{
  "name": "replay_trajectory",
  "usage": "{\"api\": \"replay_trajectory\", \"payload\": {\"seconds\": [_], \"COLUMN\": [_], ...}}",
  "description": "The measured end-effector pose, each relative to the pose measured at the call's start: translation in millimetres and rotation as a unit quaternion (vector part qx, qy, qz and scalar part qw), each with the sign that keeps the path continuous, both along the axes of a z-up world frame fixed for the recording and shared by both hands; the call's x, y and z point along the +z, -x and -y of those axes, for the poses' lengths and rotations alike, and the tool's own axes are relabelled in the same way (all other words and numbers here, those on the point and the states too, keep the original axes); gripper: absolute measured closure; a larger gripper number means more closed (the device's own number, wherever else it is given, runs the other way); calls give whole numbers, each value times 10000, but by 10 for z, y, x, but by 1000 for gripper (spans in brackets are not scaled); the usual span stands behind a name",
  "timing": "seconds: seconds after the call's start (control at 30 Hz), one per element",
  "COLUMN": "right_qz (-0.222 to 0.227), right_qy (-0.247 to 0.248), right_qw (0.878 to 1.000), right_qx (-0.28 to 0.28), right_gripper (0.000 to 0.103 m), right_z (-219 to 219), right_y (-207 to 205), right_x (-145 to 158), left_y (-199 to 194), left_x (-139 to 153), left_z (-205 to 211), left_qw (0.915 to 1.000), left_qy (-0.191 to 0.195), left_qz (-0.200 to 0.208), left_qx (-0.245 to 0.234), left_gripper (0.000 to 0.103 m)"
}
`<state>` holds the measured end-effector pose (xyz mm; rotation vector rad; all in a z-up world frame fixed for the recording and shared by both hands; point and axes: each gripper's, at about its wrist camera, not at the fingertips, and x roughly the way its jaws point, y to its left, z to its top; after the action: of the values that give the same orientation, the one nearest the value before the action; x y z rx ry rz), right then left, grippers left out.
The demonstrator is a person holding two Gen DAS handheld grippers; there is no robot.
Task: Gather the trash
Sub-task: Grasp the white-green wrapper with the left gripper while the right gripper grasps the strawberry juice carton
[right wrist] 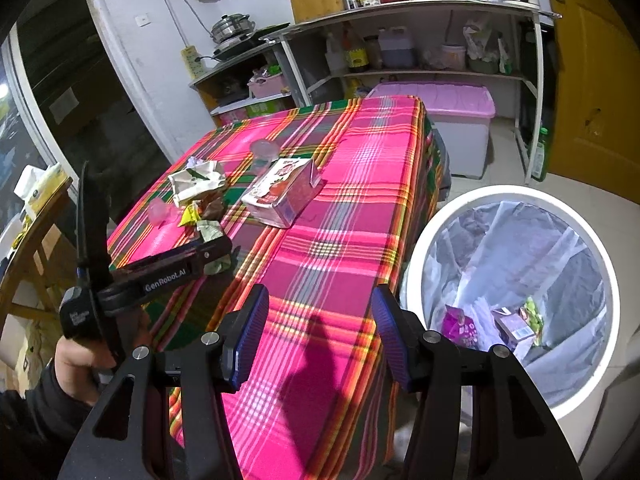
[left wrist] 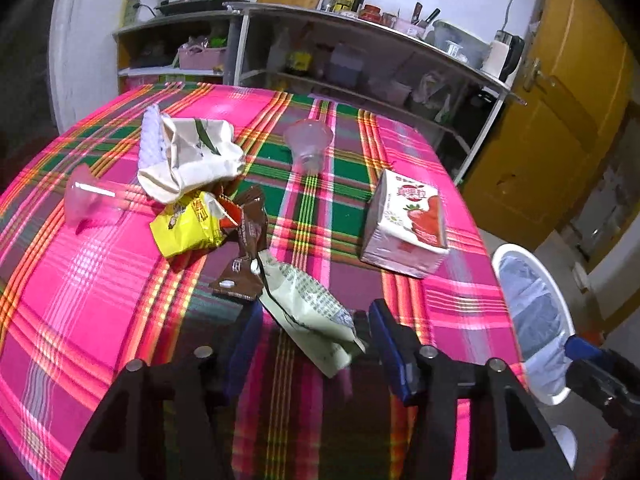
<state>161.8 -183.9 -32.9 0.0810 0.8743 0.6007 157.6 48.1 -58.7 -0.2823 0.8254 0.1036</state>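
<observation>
Trash lies on the plaid tablecloth (left wrist: pixel 100 300): a pale green wrapper (left wrist: pixel 308 312), a brown wrapper (left wrist: pixel 246 256), a yellow packet (left wrist: pixel 188 228), a crumpled white bag (left wrist: pixel 188 156), two clear plastic cups (left wrist: pixel 308 144) (left wrist: pixel 86 200) and a strawberry carton (left wrist: pixel 408 228). My left gripper (left wrist: pixel 316 344) is open, its jaws on either side of the green wrapper's near end. My right gripper (right wrist: pixel 320 336) is open and empty over the table's near edge, beside the white bin (right wrist: pixel 516 272). The left gripper (right wrist: pixel 208 256) also shows in the right wrist view by the green wrapper (right wrist: pixel 210 232).
The bin (left wrist: pixel 532 328) has a clear liner and holds some wrappers (right wrist: pixel 460 326). It stands on the floor at the table's right. Metal kitchen shelves (left wrist: pixel 360 64), a pink storage box (right wrist: pixel 452 120) and a yellow door (left wrist: pixel 560 120) lie behind. A wooden chair (right wrist: pixel 36 248) stands left.
</observation>
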Motion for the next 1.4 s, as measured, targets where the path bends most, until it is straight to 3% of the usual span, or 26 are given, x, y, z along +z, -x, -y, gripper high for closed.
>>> {"api": "replay_trajectory", "payload": {"seconds": [0.2, 0.3, 0.57, 0.7, 1.03, 1.23, 1.4], "right_qz": [-13, -8, 98, 139, 234, 251, 100], "right_qy": [0, -2, 218, 396, 943, 1232, 1137], "right_qw": [10000, 9999, 9995, 9991, 9943, 9896, 9900], "right_qx": [90, 153, 188, 105, -433, -694, -830], "right_gripper": [48, 48, 48, 40, 35, 35, 35], "right_z": [-157, -261, -699, -918, -1351, -1376, -1200], "right_y": [-101, -157, -325, -423, -662, -760, -812], "right_x": [-11, -11, 12, -20, -110, -177, -173], "left_y": [33, 102, 340, 455, 601, 639, 636], "left_x": [-7, 11, 66, 137, 201, 200, 182], "left_z": [-15, -26, -122, -171, -484, -546, -548], "left_qw": [9999, 9997, 9989, 9981, 9979, 9976, 9974], "left_qy": [-106, -112, -28, 44, 191, 243, 289], "left_qz": [30, 78, 252, 405, 547, 583, 589], "left_qx": [-104, -222, -383, -451, -273, -279, -315], "left_gripper": [72, 77, 79, 79, 79, 79, 79]}}
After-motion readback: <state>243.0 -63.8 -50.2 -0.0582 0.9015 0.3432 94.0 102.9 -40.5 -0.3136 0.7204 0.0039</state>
